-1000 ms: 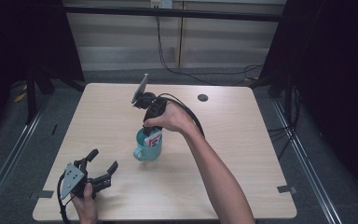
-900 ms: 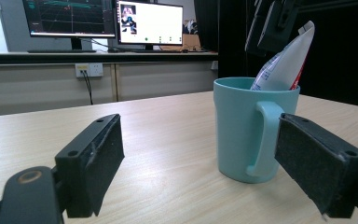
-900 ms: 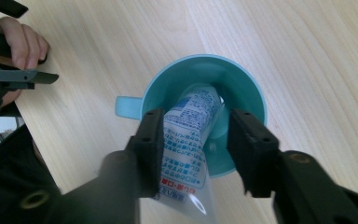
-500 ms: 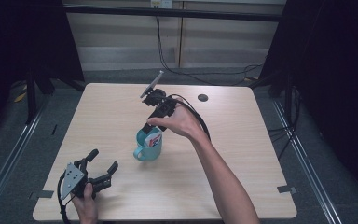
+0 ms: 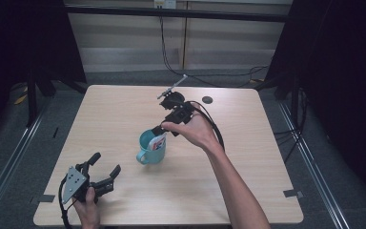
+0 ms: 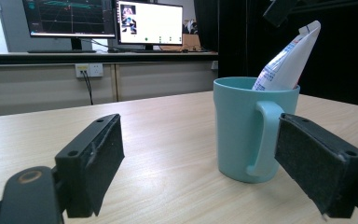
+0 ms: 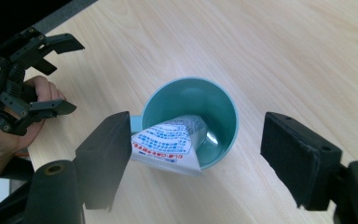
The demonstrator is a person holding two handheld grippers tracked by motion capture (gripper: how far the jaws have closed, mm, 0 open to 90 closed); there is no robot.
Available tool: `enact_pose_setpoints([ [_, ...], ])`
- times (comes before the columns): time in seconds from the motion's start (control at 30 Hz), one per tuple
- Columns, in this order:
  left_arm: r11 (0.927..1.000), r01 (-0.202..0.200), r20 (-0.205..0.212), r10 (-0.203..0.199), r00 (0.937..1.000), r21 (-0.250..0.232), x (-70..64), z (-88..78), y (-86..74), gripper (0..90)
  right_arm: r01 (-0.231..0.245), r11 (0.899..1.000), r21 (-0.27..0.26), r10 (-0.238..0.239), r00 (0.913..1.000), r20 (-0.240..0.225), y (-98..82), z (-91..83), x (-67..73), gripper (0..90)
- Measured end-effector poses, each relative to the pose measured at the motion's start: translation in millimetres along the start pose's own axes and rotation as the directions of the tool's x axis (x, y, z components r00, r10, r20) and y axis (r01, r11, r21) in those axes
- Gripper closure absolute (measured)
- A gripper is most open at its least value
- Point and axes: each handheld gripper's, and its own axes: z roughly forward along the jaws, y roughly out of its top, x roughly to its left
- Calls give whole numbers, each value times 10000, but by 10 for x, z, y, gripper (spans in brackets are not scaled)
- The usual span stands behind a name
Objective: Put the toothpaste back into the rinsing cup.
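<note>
Right hand-held gripper (image 7: pixel 193 154) jaws have just been opened wide, nothing held; tube (image 7: pixel 168 144) left leaning in mug (image 5: pixel 151 147) near surface centre. Mug could be tipped if rim is clipped on withdrawal.

I see a light wooden surface (image 5: pixel 267 157). A teal mug (image 5: pixel 150 148) stands on it, right below my right jaws, which are wide apart.

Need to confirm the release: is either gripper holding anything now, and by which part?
Nothing is held. The right gripper has just opened above the tube in the mug; the left gripper is open.
</note>
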Motion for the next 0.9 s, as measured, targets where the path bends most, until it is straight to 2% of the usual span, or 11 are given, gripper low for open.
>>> enact_pose_setpoints([
  [0.2,10000,-34,19,34,10000,60,4,-3,2,155,-167,9979,-630,175,9998,130,-119,-106,-11,240],
  [0.23,10000,-29,17,29,10000,53,3,-3,2,155,-267,9953,-929,286,9994,189,-178,-147,-28,238],
  [0.27,10000,-47,19,47,10000,64,4,-4,2,155,-173,9946,-1027,199,9995,250,-196,-156,-37,238],
  [0.4,10000,-32,26,32,10000,64,4,-3,2,155,-263,9904,-1357,332,9982,490,-283,-220,-66,233],
  [0.47,10000,-53,19,53,10000,66,4,-4,2,155,-341,9844,-1723,448,9973,585,-328,-265,-77,236],
  [0.63,10000,-32,22,32,10000,54,3,-3,2,155,-406,9747,-2198,568,9961,682,-445,-320,-105,238],
  [0.87,10000,-36,22,36,10000,55,3,-3,2,155,-672,9618,-2655,920,9924,821,-585,-357,-159,237],
  [0.9,10000,-36,16,36,10000,57,4,-3,3,155,-658,9623,-2639,925,9916,903,-603,-360,-162,237],
])
